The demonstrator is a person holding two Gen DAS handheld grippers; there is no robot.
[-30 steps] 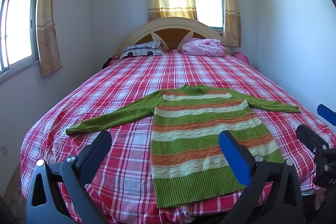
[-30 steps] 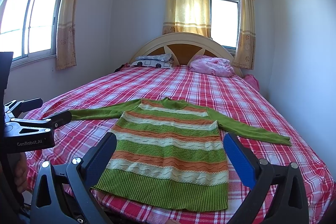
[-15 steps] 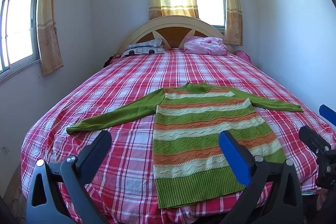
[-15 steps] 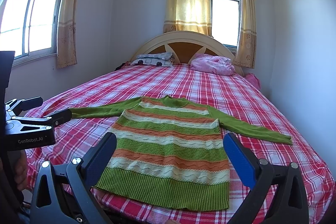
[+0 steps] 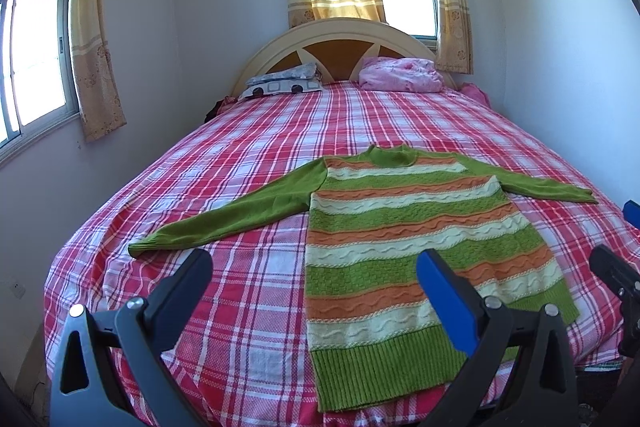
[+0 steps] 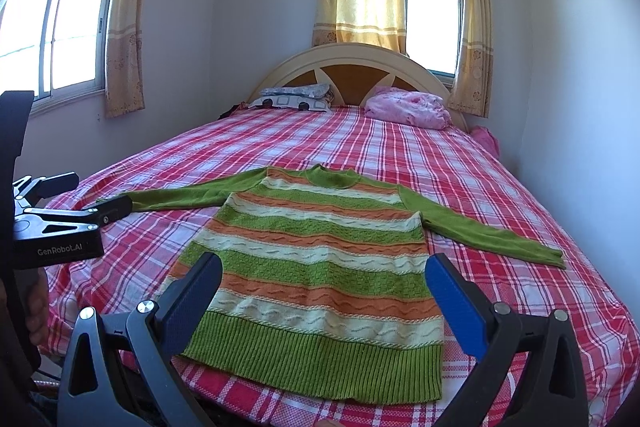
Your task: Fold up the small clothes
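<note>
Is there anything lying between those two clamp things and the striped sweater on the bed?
Nothing visible. The left gripper and right gripper are both open, short of the sweater, which lies flat with sleeves spread on the plaid bedsheet. The pillows sit far back by the headboard.

A knitted sweater [image 5: 412, 239] is laid flat and face up on the bed [image 5: 248, 291], unfolded. Its body is banded in green, orange and cream, with a green ribbed hem, green collar and plain green sleeves. Both sleeves are spread out sideways. The hem is nearest the fingers [image 6: 452, 295], at the bed's near edge; the collar is turned away from them.
</note>
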